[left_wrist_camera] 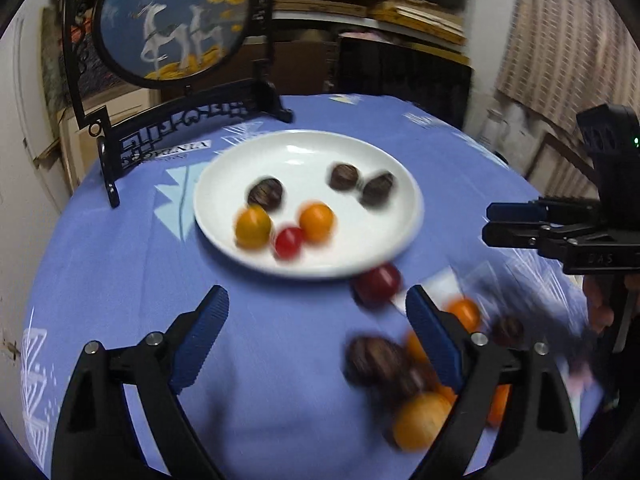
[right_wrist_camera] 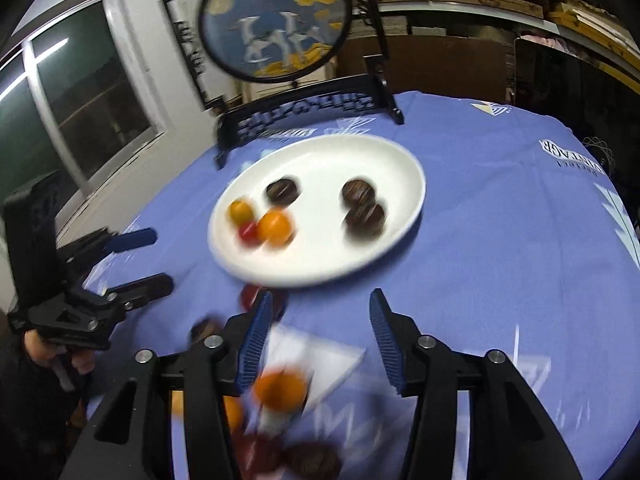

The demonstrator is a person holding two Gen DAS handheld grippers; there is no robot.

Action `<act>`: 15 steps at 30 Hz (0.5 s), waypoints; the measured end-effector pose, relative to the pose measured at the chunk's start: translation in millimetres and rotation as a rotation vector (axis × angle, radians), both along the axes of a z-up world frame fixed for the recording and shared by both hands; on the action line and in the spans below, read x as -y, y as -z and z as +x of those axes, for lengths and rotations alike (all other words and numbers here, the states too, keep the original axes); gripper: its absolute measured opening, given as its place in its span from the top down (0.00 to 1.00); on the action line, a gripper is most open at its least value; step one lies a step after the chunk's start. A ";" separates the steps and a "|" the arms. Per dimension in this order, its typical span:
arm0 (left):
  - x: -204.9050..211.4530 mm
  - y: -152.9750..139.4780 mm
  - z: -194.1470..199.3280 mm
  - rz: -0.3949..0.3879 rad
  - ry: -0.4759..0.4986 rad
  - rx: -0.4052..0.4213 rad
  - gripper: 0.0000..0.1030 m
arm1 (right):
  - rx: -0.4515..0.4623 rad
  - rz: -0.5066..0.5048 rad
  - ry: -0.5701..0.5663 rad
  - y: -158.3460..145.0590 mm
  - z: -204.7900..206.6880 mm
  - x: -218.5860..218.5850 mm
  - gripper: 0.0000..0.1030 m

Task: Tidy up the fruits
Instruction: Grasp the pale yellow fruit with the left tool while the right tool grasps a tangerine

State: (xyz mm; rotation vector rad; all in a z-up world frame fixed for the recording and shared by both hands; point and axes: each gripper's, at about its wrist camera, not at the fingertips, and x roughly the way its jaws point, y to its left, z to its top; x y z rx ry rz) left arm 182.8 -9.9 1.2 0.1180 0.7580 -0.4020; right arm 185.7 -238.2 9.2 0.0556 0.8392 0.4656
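Worktop (left_wrist_camera: pixel 120 280) draped in smooth blue cloth, carved black frame at far left. Left tool (left_wrist_camera: pixel 316 344) gapes wide, empty. Glossy round white plate (left_wrist_camera: pixel 360 252) carries six small fruits: orange, red, dark brown. Blurred loose fruits (left_wrist_camera: pixel 416 420) lie near it, partly hidden by tool fingers. Right tool (right_wrist_camera: pixel 320 344) spread apart, empty.

- Left gripper (left_wrist_camera: pixel 316 328): jaws spread wide, bare tabletop (left_wrist_camera: pixel 280 360) between them and straight ahead up to the white plate (left_wrist_camera: pixel 224 236).
- Loose fruit pile (left_wrist_camera: pixel 404 376) crowds the right jaw, inside and behind it; red fruit (left_wrist_camera: pixel 378 284) sits just ahead.
- Right gripper (right_wrist_camera: pixel 320 340): jaws apart, cloth ahead free to the plate rim; orange fruit (right_wrist_camera: pixel 280 390) beside its left jaw.
- Framed screen (left_wrist_camera: pixel 172 20) blocks passage beyond the plate.
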 end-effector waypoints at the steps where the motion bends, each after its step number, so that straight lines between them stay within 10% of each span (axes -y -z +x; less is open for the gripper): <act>1: 1.2 1.9 -15.6 0.005 0.014 0.002 0.15 | 0.001 -0.001 -0.007 0.6 -11.1 0.2 0.43; 15: 1.6 41.0 -93.7 0.030 0.012 -0.069 0.13 | -0.035 -0.020 -0.068 43.7 -123.5 -28.3 0.41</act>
